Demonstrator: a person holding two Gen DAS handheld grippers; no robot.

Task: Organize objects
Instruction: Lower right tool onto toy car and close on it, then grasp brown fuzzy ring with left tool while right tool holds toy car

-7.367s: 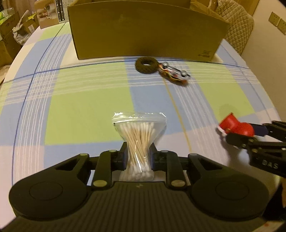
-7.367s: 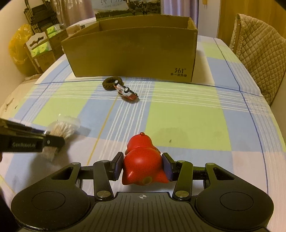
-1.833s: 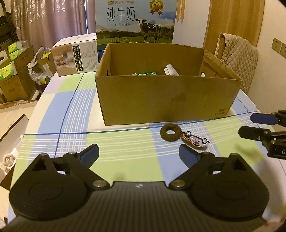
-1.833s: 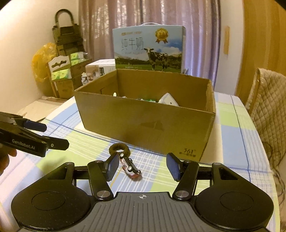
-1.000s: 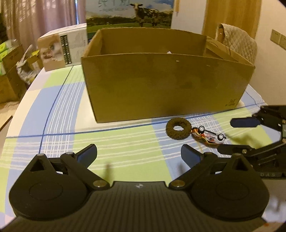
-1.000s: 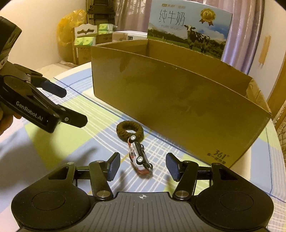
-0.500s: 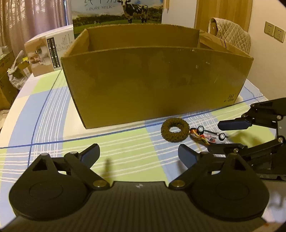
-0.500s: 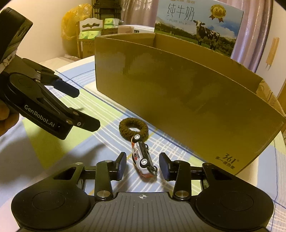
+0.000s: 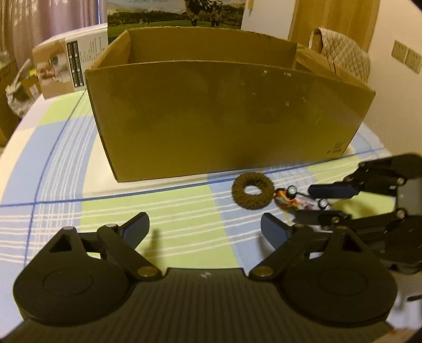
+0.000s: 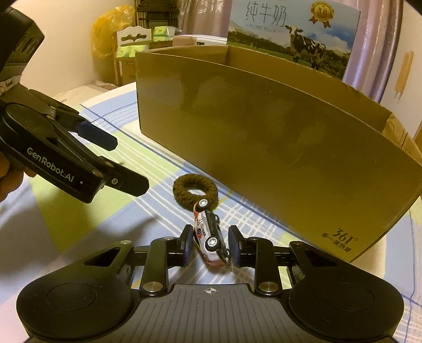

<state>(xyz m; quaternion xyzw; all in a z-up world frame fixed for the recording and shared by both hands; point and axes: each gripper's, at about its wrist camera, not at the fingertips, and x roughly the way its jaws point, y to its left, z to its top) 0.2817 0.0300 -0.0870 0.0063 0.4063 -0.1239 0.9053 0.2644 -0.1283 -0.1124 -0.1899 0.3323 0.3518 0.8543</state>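
A small white and orange toy car (image 10: 208, 232) lies on its side on the checked tablecloth, touching a brown knitted hair tie (image 10: 182, 192). My right gripper (image 10: 211, 245) is closing with the car between its pads; the right pad is at the car's rear and a thin gap shows on the left. In the left wrist view the hair tie (image 9: 238, 196) and car (image 9: 287, 200) lie ahead to the right, with the right gripper (image 9: 306, 201) around the car. My left gripper (image 9: 204, 221) is wide, closing slightly, with nothing between its fingers. It hovers left of the hair tie (image 10: 129, 165).
A large open cardboard box (image 9: 224, 118) stands just behind the two objects. A milk carton case (image 10: 290, 23) stands behind it, and a white product box (image 9: 60, 71) sits at the far left. A quilted chair back (image 9: 343, 55) is at the right. A hand (image 10: 8, 182) holds the left gripper.
My right gripper's jaws have narrowed from wide to close around the toy car. Both grippers have edged nearer the box. The left gripper's jaws have narrowed a little.
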